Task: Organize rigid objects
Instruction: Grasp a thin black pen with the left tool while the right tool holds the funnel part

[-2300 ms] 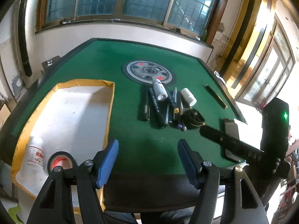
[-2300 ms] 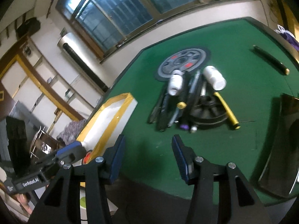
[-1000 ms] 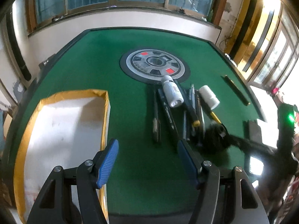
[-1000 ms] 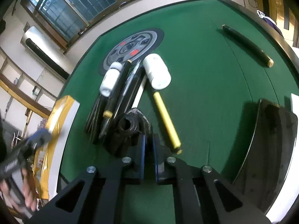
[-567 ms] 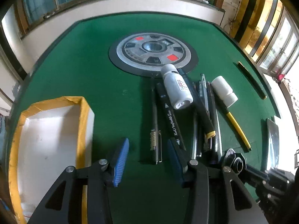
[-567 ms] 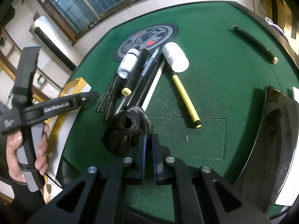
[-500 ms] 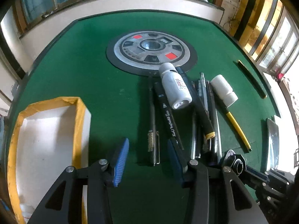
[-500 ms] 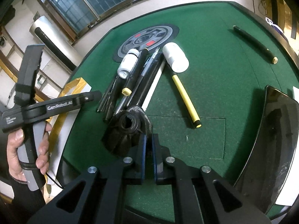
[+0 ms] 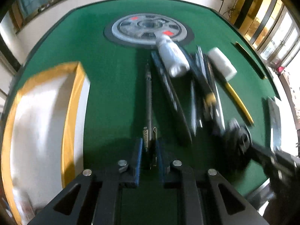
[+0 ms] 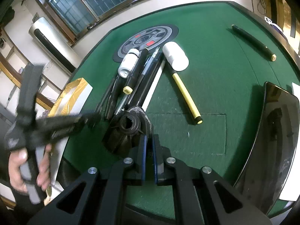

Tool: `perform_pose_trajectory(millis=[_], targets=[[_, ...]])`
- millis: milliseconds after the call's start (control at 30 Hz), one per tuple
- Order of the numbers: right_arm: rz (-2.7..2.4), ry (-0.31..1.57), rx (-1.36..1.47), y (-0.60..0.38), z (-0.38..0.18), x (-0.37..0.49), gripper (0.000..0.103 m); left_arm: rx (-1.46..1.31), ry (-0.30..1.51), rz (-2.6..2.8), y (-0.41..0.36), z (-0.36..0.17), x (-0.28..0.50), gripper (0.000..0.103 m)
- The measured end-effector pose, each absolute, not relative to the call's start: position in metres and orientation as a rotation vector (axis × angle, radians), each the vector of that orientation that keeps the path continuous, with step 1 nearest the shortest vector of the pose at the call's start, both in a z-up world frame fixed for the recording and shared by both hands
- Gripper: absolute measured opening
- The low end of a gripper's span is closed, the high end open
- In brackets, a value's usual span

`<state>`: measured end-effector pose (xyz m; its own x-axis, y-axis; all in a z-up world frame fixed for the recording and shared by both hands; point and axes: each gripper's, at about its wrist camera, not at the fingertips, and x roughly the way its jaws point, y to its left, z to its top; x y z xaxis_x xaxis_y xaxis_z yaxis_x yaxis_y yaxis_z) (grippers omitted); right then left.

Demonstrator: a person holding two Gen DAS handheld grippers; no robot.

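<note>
In the left wrist view, the left gripper [image 9: 148, 150] fills the bottom centre of the frame, and its blue-padded fingers [image 9: 138, 155] have just been closing on the near end of a slim dark pen [image 9: 148, 101]. The pen lies on the green table [image 9: 112, 86] and runs from between the pads up toward the middle of the picture; the pads look pressed against its clip end. To the right of it lies a loose bundle of dark pens and markers [image 9: 187, 93], blurred, with a white bottle [image 9: 172, 58] resting across their upper ends and a white cap-shaped cylinder [image 9: 222, 63] further right. A yellow pen [image 9: 238, 99] lies at the right edge of the bundle. At the left of the frame sits a white box with a yellow-taped rim [image 9: 73, 101], well apart from the pens. A round grey and black disc [image 9: 148, 28] is set into the table at upper centre.

In the right wrist view, the right gripper [image 10: 149, 150] sits at lower centre with its fingers [image 10: 143, 157] pinching the edge of a black roll of tape [image 10: 129, 129], which rests on the table at the near end of the bundle. At the left edge a hand [image 10: 28, 170] grips the handle of the left gripper, blurred. A black tray [image 10: 277, 131] lies at the right edge, and a long dark pen with a gold tip [image 10: 253, 41] at upper right.
</note>
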<state>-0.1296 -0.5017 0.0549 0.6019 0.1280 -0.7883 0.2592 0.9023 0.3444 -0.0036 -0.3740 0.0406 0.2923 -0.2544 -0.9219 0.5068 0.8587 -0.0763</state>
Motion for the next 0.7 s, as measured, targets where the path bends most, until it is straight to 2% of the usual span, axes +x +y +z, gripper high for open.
perform_pose_trajectory(millis=[167, 233, 300, 367, 633, 700], targets=[[-0.09, 0.935, 0.455, -0.499, 0.055, -0.129, 0.006, 0.219, 1.204, -0.499, -0.357, 0.039, -0.038, 0.015], [-0.089, 0.938, 0.461, -0.497, 0.054, -0.129, 0.007, 0.193, 1.213, -0.504, -0.355, 0.04, -0.038, 0.018], [-0.081, 0.941, 0.475, -0.498, 0.053, -0.129, 0.009, 0.199, 1.204, -0.488, -0.356, 0.041, -0.033, 0.035], [-0.072, 0.941, 0.505, -0.5, 0.052, -0.13, 0.01, 0.201, 1.174, -0.479, -0.358, 0.046, -0.029, 0.042], [-0.05, 0.933, 0.568, -0.506, 0.048, -0.134, 0.013, 0.275, 1.134, -0.468, -0.379, 0.039, -0.01, 0.041], [-0.04, 0.935, 0.588, -0.507, 0.046, -0.133, 0.014, 0.279, 1.119, -0.463, -0.382, 0.038, -0.007, 0.032]])
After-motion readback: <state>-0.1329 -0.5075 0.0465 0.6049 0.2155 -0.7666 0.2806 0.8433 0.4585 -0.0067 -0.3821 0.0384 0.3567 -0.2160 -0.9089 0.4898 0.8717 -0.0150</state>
